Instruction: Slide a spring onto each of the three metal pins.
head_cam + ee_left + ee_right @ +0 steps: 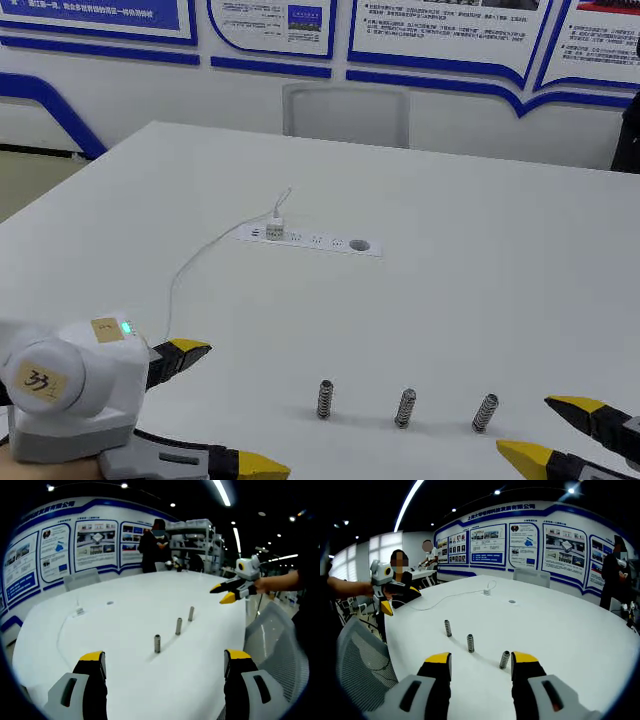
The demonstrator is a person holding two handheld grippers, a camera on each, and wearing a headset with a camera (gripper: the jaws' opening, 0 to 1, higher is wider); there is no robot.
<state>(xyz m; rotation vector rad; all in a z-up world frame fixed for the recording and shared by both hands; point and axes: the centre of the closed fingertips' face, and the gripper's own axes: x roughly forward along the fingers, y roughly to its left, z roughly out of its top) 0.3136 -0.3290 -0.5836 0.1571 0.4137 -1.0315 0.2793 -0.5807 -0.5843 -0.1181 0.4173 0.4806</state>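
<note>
Power strip (315, 241), white cable (188, 268) behind three sprung pins (405, 408), well apart.

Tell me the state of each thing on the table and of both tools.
Left tool: open, empty.
Right tool: open, empty.
Left spring: upright, untouched.
Middle spring: upright, untouched.
Right spring: upright, untouched.
Charger: plugged into the power strip.

In the head view my right gripper (523, 423) runs off the near right corner past its yellow tips. My left gripper (248, 407) is cut by the near edge. The springs (404, 407) are too small to tell whether pins stand inside. The print on the wall posters (430, 25) is unreadable.
</note>
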